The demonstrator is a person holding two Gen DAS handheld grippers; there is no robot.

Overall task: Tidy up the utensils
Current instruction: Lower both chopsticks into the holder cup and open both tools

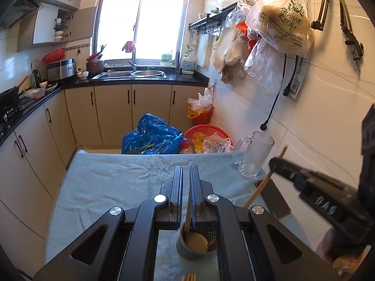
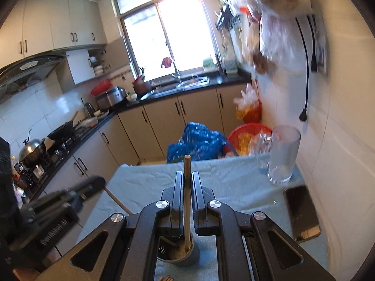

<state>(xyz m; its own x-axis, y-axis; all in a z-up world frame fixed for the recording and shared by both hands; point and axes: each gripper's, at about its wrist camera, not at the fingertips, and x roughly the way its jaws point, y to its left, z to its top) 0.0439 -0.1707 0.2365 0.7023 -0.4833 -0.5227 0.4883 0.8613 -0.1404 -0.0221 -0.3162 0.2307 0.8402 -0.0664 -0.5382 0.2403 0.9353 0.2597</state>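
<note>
A kitchen table under a pale blue cloth [image 1: 112,182]. My left gripper [image 1: 186,171] clamps a knife [image 1: 188,210]; my right gripper [image 2: 186,178] clamps a wooden chopstick [image 2: 187,199]. A grey utensil holder [image 2: 185,256] sits just below both jaws.

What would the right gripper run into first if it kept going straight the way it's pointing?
Probably the blue cloth covering the table, since the right gripper, shut on a wooden stick, points forward and down over it. The glass mug stands off to the right, likely outside that line.
</note>
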